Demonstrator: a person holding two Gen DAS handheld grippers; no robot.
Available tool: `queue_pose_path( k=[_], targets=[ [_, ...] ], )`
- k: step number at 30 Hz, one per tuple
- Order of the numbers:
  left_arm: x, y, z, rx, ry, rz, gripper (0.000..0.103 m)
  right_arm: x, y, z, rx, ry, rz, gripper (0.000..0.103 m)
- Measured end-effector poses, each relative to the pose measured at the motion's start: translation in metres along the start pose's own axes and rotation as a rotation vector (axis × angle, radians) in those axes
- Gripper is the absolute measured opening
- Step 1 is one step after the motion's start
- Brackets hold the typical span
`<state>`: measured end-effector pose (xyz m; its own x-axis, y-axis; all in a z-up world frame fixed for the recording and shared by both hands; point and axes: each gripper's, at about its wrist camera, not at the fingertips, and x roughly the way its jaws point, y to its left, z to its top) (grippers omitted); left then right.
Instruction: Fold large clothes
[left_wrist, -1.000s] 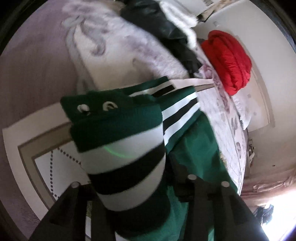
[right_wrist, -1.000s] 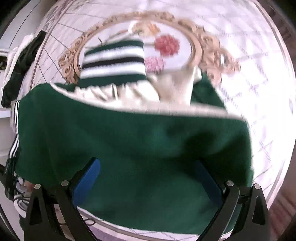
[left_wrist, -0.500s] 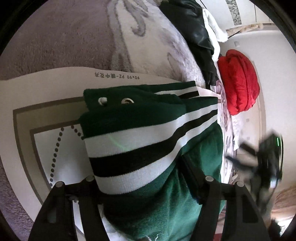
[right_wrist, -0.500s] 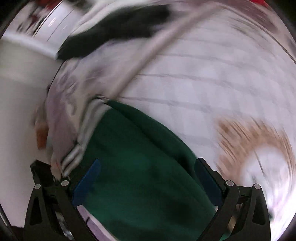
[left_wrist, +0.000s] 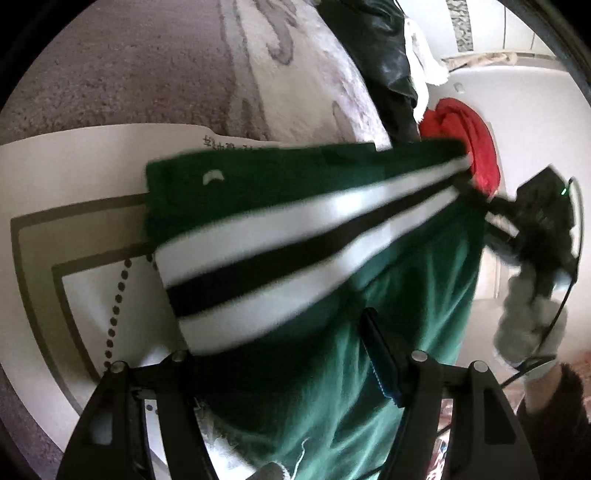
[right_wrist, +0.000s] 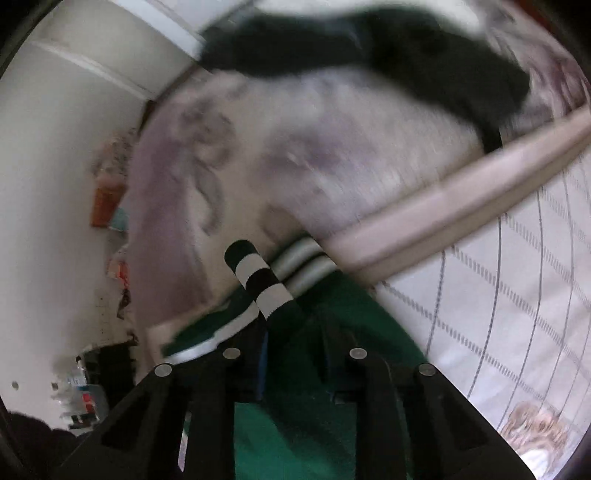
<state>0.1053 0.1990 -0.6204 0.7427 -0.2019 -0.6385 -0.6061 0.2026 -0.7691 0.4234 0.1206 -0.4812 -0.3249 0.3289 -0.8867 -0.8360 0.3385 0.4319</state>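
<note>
One green garment (left_wrist: 388, 332) with a striped waistband (left_wrist: 280, 236) stretches between two grippers: left gripper (left_wrist: 280, 354) pinches the waistband, right gripper (right_wrist: 291, 332) is closing on its far end, below one red garment (left_wrist: 469, 144).

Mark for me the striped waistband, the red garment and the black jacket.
striped waistband (left_wrist: 295, 236), left wrist view, on the black middle stripe.
red garment (left_wrist: 476, 147), left wrist view, on its folded bulk behind the waistband's far end.
black jacket (left_wrist: 384, 59), left wrist view, on the shiny dark fabric at top.
</note>
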Motion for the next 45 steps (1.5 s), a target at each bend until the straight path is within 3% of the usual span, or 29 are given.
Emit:
queue_pose_path(
  k=[2,4,6,8,11,13,15,19,21,23,24,25,28,30,33,35,37,38,40,45],
  targets=[
    [0.0,0.001,0.001,0.003,0.01,-0.008,0.066,0.004,0.006,0.013,-0.011,-0.017,0.025,0.024],
    [0.0,0.001,0.002,0.013,0.02,-0.003,0.066,0.024,0.002,0.024,0.01,-0.018,-0.053,0.024],
    [0.001,-0.002,0.001,0.032,0.028,0.013,0.066,0.063,-0.008,0.03,0.051,0.048,-0.146,0.025],
    [0.003,-0.007,0.002,0.056,0.038,0.037,0.066,0.086,-0.026,0.032,0.141,0.108,-0.154,0.028],
    [0.006,-0.013,0.005,0.061,0.053,0.066,0.066,0.052,-0.038,0.025,0.283,0.055,-0.058,0.039],
    [0.009,-0.017,0.008,0.054,0.058,0.085,0.066,0.011,-0.043,0.008,0.327,-0.002,-0.103,0.061],
    [0.012,-0.02,0.011,0.043,0.06,0.095,0.067,-0.028,-0.05,-0.023,0.366,-0.035,-0.181,0.066],
    [0.017,-0.023,0.013,0.024,0.045,0.124,0.068,-0.087,-0.074,-0.132,0.546,0.01,-0.348,0.066],
    [0.021,-0.028,0.013,0.048,0.042,0.136,0.071,-0.09,-0.091,-0.192,0.678,0.055,-0.326,0.065],
    [0.024,-0.032,0.012,0.079,0.037,0.147,0.073,-0.075,-0.106,-0.239,0.78,0.082,-0.28,0.053],
    [0.025,-0.033,0.011,0.094,0.035,0.151,0.075,-0.062,-0.111,-0.251,0.8,0.091,-0.272,0.037],
    [0.027,-0.035,0.01,0.113,0.034,0.154,0.079,-0.043,-0.118,-0.263,0.808,0.109,-0.274,0.034],
    [0.032,-0.041,0.008,0.176,0.037,0.169,0.088,-0.021,-0.125,-0.263,0.775,0.037,-0.366,0.034],
    [0.036,-0.045,0.007,0.2,0.029,0.184,0.09,-0.018,-0.12,-0.249,0.76,0.078,-0.438,0.034],
    [0.035,-0.048,0.009,0.189,-0.007,0.181,0.09,-0.04,-0.105,-0.241,0.728,0.065,-0.44,0.034],
    [0.03,-0.048,0.009,0.171,-0.053,0.18,0.073,-0.059,-0.101,-0.247,0.72,0.018,-0.436,0.034],
    [0.031,-0.051,0.011,0.189,-0.074,0.203,0.03,-0.057,-0.106,-0.262,0.731,0.053,-0.45,0.034],
    [0.032,-0.055,0.012,0.208,-0.081,0.206,0.024,-0.047,-0.116,-0.273,0.767,0.084,-0.423,0.034],
    [0.031,-0.069,0.009,0.267,-0.11,0.231,0.015,-0.037,-0.132,-0.29,0.862,0.035,-0.332,0.033],
    [0.017,-0.133,-0.015,0.545,-0.207,0.272,0.01,-0.039,-0.155,-0.298,0.944,-0.008,-0.211,0.033]
  ],
)
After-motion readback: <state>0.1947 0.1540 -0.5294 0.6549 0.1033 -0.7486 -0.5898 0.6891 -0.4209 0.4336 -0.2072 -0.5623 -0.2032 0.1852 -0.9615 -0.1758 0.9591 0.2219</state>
